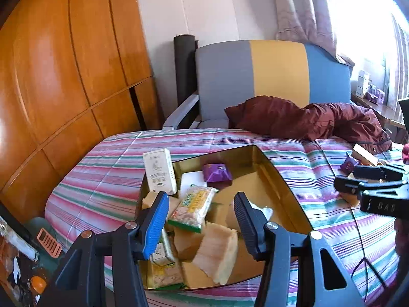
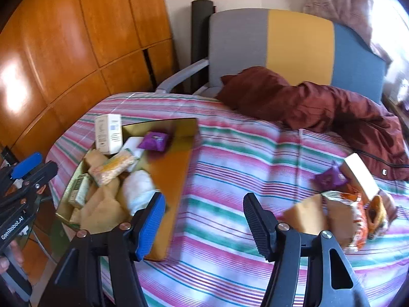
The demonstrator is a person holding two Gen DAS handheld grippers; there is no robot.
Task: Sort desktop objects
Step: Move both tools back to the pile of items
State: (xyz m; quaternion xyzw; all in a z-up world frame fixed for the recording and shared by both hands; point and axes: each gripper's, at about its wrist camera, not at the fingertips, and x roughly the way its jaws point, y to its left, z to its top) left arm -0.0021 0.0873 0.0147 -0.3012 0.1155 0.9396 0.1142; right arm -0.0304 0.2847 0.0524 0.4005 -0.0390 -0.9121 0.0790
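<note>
Blue ribbed rubber faces one pad and black ribbed rubber the other on each pair of tongs. The left gripper (image 1: 200, 217) stands partly open with nothing between its pads; it hovers over the gold tray (image 1: 258, 153), which suggests it is positioned to steady or tend the collected items rather than to carry one. The right gripper (image 2: 204, 226) is likewise partly open and empty, with only the striped cloth (image 2: 230, 158) visible between its pads. In its view the tray lies at 10 o'clock and the unsorted group at 3 o'clock, so it is judged to be between the two, free to fetch another item.

Outward from the left gripper, the tray holds the sorted goods: a green-edged snack packet (image 1: 193, 206), tan wrapped blocks (image 1: 217, 253), a purple sachet (image 1: 217, 172) at 12 o'clock, and a white carton (image 1: 159, 171) standing upright at the 11 o'clock rim.

The remaining objects lie on the cloth, well apart from the tray: a second purple sachet (image 2: 329, 177), an orange snack bag (image 2: 355, 220) and a tan box (image 2: 360, 176). A maroon jacket (image 2: 319, 105) lies beyond, near 1 o'clock.
</note>
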